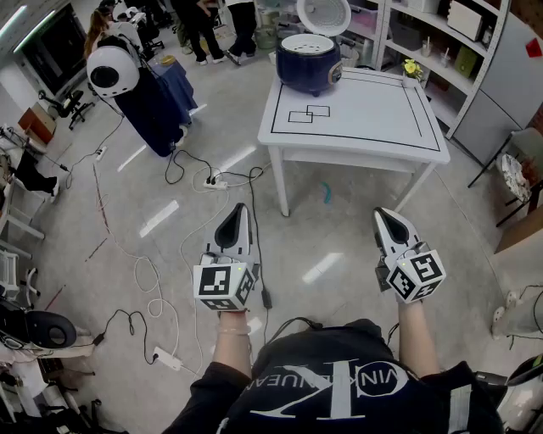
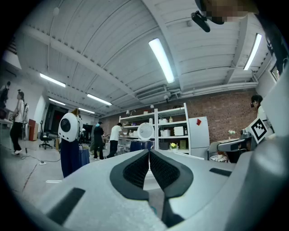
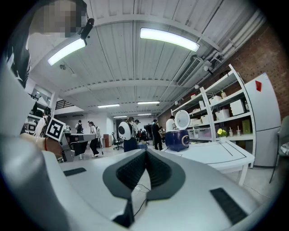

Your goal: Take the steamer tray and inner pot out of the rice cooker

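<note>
Both tongs held low over the floor, well short of the bench (image 1: 365,127), neither touching anything. Left tongs (image 1: 241,207) pressed together, nothing between them; the left gripper view shows the ribbed pads meeting at the tip (image 2: 149,151). Right tongs (image 1: 380,213) also closed and empty, pads together in the right gripper view (image 3: 145,151). Both point level toward the bench. Rice cooker (image 1: 309,63), dark blue, stands at the far left corner of the white bench, lid (image 1: 323,14) tipped up open. Steamer tray (image 1: 307,43) shows white in the cooker's top; pot under it can't be seen. Black border line runs around the bench top, with two small outlined squares (image 1: 308,114) near the front of the cooker. Shelves (image 1: 441,34) behind the bench. Cables (image 1: 195,169) and a power strip (image 1: 167,359) on the floor to the left. White-headed machine draped in blue cloth (image 1: 144,97) stands off the bench's left side, people beyond it.
</note>
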A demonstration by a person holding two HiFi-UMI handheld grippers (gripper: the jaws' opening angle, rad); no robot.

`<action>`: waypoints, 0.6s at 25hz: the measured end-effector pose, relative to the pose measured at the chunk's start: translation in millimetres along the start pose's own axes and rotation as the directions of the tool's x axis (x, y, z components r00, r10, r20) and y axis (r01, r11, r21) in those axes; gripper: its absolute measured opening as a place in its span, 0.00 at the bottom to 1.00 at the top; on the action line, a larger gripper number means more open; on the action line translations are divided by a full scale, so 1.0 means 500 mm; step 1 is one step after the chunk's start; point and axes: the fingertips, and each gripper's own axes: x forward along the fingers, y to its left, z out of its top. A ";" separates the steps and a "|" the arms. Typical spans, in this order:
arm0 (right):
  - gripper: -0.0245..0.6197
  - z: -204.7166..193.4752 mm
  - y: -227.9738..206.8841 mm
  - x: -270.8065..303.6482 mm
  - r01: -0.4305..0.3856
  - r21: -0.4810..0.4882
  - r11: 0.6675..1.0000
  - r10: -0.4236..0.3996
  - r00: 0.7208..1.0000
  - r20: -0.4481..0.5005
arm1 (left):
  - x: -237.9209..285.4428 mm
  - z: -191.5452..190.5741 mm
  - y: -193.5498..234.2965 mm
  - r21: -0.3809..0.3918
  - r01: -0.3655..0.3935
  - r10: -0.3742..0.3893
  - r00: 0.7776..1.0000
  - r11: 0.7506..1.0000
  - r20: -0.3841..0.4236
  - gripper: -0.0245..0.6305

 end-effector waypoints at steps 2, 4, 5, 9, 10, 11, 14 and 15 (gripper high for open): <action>0.03 0.000 0.005 0.003 -0.001 -0.002 1.000 0.001 1.000 0.001 | -0.003 -0.005 0.007 -0.003 -0.004 0.004 1.000 1.000 -0.008 0.06; 0.03 -0.002 0.008 0.007 -0.001 0.000 1.000 0.001 1.000 0.001 | -0.004 -0.010 0.012 -0.010 -0.003 0.003 1.000 1.000 -0.013 0.06; 0.03 -0.005 0.009 0.010 -0.001 0.002 1.000 0.001 1.000 -0.001 | -0.003 -0.014 0.014 -0.015 0.000 0.000 1.000 1.000 -0.015 0.06; 0.03 -0.020 0.015 0.015 -0.004 0.018 1.000 0.005 1.000 -0.009 | -0.001 -0.026 0.023 -0.023 0.004 -0.004 1.000 1.000 -0.026 0.06; 0.03 -0.022 0.017 0.014 -0.004 0.020 1.000 0.005 1.000 -0.011 | -0.002 -0.026 0.024 -0.026 0.005 -0.005 1.000 1.000 -0.027 0.06; 0.04 -0.024 0.018 0.013 -0.004 0.021 1.000 0.004 1.000 -0.013 | -0.001 -0.026 0.025 -0.030 0.006 -0.007 1.000 1.000 -0.027 0.06; 0.04 -0.028 0.015 0.012 -0.001 0.020 1.000 0.001 1.000 -0.020 | 0.003 -0.027 0.025 -0.050 0.013 -0.014 1.000 0.999 -0.020 0.06; 0.03 -0.029 0.013 0.013 0.002 0.019 1.000 -0.001 1.000 -0.022 | 0.006 -0.029 0.026 -0.053 0.014 -0.016 1.000 0.998 -0.020 0.06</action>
